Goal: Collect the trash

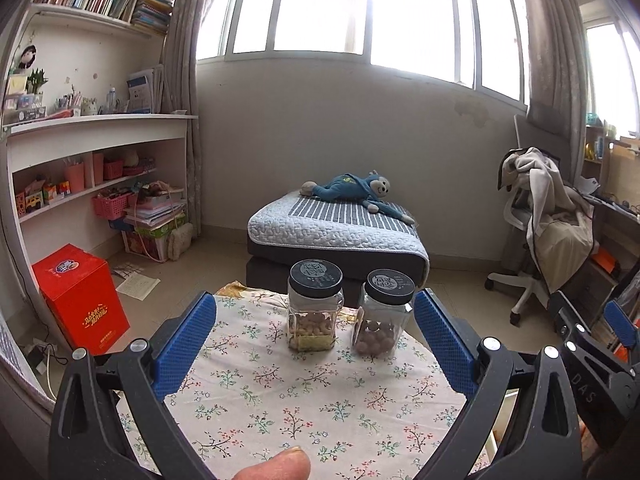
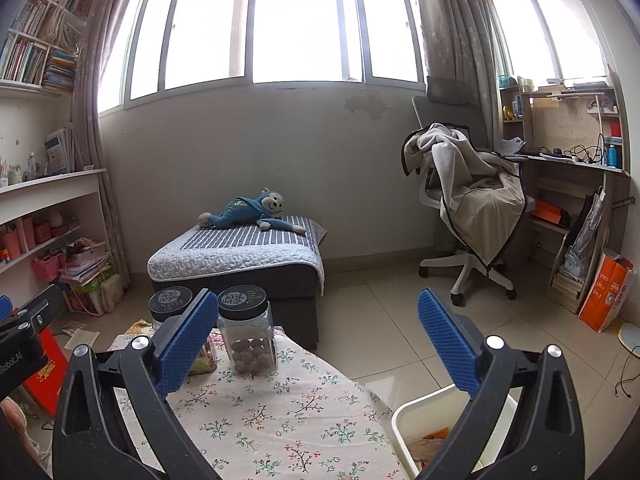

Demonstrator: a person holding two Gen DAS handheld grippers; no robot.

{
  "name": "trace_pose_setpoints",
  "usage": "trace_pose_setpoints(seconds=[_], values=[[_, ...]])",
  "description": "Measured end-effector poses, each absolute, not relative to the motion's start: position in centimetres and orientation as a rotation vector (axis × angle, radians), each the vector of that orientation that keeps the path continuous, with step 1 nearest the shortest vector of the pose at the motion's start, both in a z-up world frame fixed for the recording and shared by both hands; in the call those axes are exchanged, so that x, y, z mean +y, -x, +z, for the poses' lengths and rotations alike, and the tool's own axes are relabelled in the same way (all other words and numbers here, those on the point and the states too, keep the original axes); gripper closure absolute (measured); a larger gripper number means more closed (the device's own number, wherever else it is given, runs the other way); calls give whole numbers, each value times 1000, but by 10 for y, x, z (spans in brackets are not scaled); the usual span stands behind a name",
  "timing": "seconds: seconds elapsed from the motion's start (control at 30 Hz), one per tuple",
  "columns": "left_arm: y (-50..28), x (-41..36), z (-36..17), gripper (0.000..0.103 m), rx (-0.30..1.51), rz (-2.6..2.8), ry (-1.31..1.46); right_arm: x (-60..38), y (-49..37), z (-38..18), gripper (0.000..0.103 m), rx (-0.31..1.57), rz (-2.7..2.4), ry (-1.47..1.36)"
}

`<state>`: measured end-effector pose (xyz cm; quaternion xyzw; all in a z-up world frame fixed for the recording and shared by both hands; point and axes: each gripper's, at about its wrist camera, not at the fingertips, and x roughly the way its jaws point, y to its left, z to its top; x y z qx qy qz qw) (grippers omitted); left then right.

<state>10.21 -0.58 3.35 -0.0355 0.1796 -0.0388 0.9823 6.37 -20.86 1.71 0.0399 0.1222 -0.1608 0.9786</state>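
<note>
Left gripper point(image 1: 316, 320) and right gripper point(image 2: 318, 320): jaws spread, empty. White trash bin point(image 2: 404, 420) holds wrappers just beside the table edge point(image 2: 340, 372). Two jars point(image 1: 314, 308) near the far edge.

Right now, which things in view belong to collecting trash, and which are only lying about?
For the job:
- white bin holding wrappers
- left tool, open
- right tool, open

Lying about:
- two jars
- floral tablecloth
- toy monkey

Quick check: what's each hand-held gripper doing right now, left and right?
Left hand-held gripper: open, holding nothing.
Right hand-held gripper: open, holding nothing.
</note>
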Motion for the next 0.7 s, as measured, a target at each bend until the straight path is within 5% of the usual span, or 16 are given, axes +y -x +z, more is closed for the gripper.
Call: trace_pose_setpoints(seconds=[0.7], values=[[-103,-13,33,7,369,-57,67,-210,-60,23,7,227,-308,-99]])
